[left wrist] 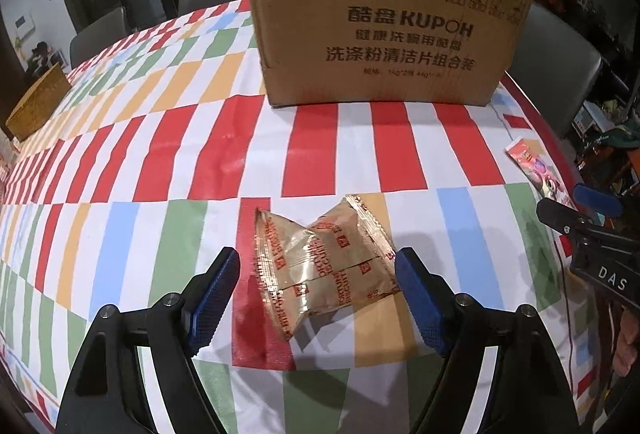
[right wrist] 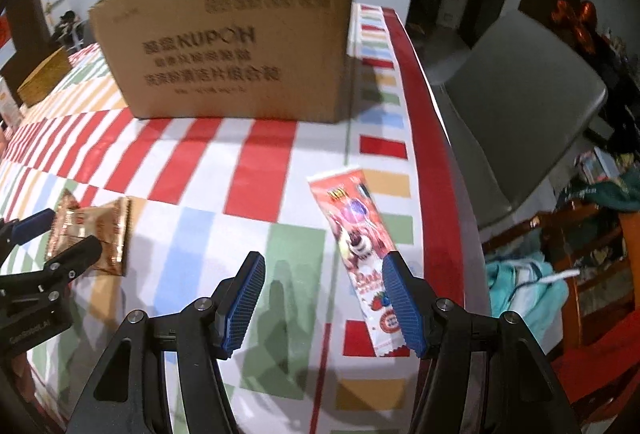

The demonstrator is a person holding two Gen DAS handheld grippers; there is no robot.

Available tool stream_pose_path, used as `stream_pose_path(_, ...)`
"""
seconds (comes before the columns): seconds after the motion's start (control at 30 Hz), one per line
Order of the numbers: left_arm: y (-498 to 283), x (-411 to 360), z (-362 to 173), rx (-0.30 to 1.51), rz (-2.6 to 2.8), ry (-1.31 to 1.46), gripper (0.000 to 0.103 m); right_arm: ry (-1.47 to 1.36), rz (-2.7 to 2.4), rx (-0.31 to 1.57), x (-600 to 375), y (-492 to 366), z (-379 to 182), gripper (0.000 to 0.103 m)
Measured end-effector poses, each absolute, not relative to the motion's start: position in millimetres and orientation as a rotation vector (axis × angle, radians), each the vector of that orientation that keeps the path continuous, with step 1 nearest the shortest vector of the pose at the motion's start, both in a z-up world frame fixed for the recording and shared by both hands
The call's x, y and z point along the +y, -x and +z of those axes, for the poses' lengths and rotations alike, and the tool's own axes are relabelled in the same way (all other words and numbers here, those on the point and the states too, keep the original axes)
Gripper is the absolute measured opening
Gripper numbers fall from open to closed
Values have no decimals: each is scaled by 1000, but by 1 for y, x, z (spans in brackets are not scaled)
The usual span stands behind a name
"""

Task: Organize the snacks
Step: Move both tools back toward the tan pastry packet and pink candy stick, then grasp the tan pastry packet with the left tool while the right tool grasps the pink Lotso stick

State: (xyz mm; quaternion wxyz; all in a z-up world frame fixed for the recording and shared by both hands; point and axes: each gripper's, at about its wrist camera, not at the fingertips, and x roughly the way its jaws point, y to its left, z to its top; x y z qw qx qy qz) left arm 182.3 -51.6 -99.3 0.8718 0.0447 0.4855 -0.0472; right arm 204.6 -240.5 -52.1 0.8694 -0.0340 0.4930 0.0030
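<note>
While both grippers point steeply down at the table (left wrist: pixel 120 173), neither one is gripping anything

Left gripper (left wrist: pixel 316 294): jaws spread wide, blue pads either side of the gold biscuit packets (left wrist: pixel 326 266). The packets lie flat on the checked tablecloth, two or so overlapping, crumpled at the top. Right pad sits just beside the packets' right edge, can't tell if it touches; left pad is clear of them with cloth showing in the gap. No pinch visible

Right gripper (right wrist: pixel 324 298): jaws apart, nothing between them but tablecloth. Its right pad overlaps the lower part of the red candy packet (right wrist: pixel 356 246) as seen from the right wrist, contact unclear. That packet lies flat, long axis running away from the camera, near the table's right edge with the red border strip beside it

From the left wrist view the right gripper comes in at the frame's right edge, black body, blue tip, part of a hand (left wrist: pixel 628 350) behind it. From the right wrist view the left gripper shows at the left edge, straddling the gold packets

Further back: open cardboard box (left wrist: pixel 384 29) standing upright on the cloth, well apart from both snacks, printed side facing the cameras. Beyond it grey chairs (right wrist: pixel 524 89), and a woven box (left wrist: pixel 36 105) at the far left of the table
</note>
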Motion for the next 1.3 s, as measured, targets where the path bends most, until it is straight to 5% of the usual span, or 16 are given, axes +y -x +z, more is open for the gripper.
stream_pose_path(0.27, -184, -60, -103, 1013, -123, -105, 62, 39, -14, 1054, -256, -206, -66, 62)
stream_pose_path(0.4, -185, -61, -97, 980, -128, -105, 45, 62, -16, 1044, -257, -214, -66, 62)
stream_pose_path(0.83, -189, -68, -96, 972, -151, -104, 40, 90, -2, 1052, -266, -244, -76, 61)
stream_pose_path(0.97, -189, -66, -96, 972, -161, -89, 39, 55, 53, 1056, -262, -243, -75, 34)
stream_pose_path(1.3, -186, -60, -91, 964, -179, -57, 31, 16, 119, 1023, -245, -231, -68, 28)
